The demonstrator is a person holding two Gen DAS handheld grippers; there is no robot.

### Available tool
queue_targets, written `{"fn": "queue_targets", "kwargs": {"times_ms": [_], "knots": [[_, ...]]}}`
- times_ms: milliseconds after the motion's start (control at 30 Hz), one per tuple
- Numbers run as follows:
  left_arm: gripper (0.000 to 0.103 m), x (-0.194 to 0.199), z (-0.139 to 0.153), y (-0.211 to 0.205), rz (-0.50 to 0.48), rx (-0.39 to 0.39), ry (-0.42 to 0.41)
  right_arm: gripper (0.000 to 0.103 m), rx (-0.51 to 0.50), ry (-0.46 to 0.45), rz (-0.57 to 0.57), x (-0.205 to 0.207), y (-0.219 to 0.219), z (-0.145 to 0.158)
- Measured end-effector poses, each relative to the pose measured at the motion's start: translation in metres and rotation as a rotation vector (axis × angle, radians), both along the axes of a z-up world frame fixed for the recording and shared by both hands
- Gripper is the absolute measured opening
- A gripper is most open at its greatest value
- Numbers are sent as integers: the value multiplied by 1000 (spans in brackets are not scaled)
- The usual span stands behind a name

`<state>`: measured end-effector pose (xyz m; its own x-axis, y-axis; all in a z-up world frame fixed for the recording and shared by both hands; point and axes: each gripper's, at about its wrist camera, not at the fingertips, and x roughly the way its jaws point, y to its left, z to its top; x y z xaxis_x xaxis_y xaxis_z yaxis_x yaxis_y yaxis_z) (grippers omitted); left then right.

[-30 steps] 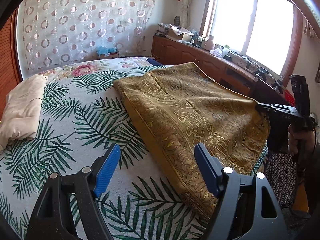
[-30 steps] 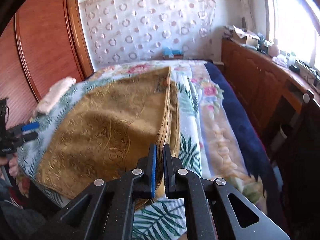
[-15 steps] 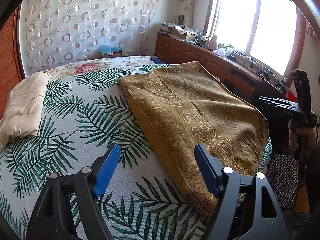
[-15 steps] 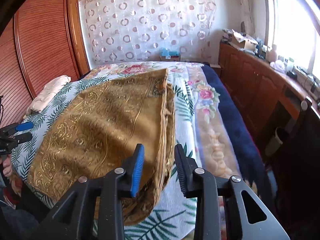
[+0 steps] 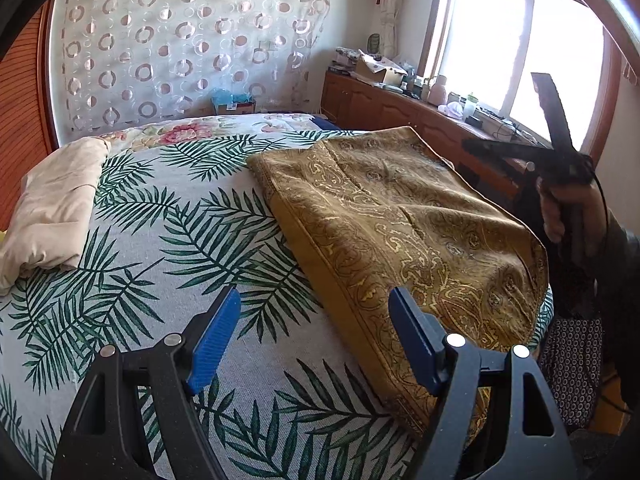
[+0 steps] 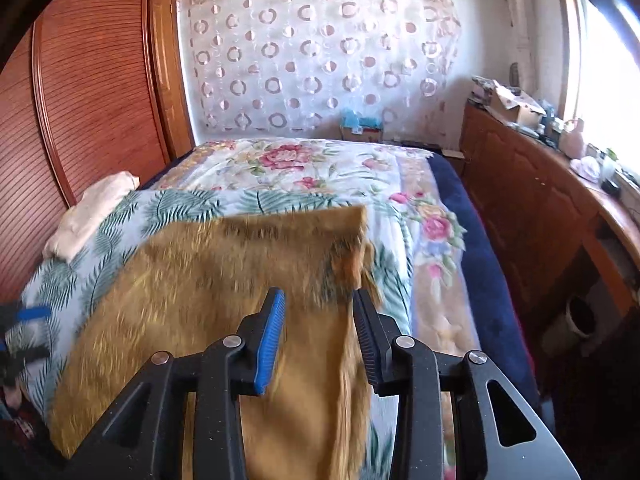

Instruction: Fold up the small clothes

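A gold paisley garment (image 5: 404,216) lies folded flat on the palm-print bedspread (image 5: 152,240), at the bed's right side. It also shows, blurred, in the right wrist view (image 6: 224,280). My left gripper (image 5: 314,336) is open and empty, above the bedspread just left of the garment's near edge. My right gripper (image 6: 318,336) is open and empty above the garment's right edge; it also shows raised at the right of the left wrist view (image 5: 520,152).
A folded cream garment (image 5: 56,208) lies at the bed's left side, near the wooden wardrobe (image 6: 80,92). A wooden sideboard (image 6: 532,208) with clutter runs under the window on the right. A floral quilt (image 6: 304,168) covers the far bed.
My right gripper has opened, let go of the gold garment's edge and lifted away. The garment has settled flat. My left gripper stays open and has shifted slightly.
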<state>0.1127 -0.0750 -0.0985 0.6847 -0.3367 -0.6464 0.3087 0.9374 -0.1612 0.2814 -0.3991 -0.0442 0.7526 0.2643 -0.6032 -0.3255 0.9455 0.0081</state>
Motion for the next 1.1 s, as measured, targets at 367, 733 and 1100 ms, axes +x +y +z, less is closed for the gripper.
{"fn": "queue_targets", "kwargs": {"times_ms": [367,733,1100], "knots": [[77,-3,-6,5,16,-4,9,37,-30,223,-116,102,5,-43],[77,-3,-12,1,1,-3,28,2,-47,198,-121,90,-1,-49],[77,-5,-11,-5,-12,3,26,39,-70,94,-25,7,4,-21]]}}
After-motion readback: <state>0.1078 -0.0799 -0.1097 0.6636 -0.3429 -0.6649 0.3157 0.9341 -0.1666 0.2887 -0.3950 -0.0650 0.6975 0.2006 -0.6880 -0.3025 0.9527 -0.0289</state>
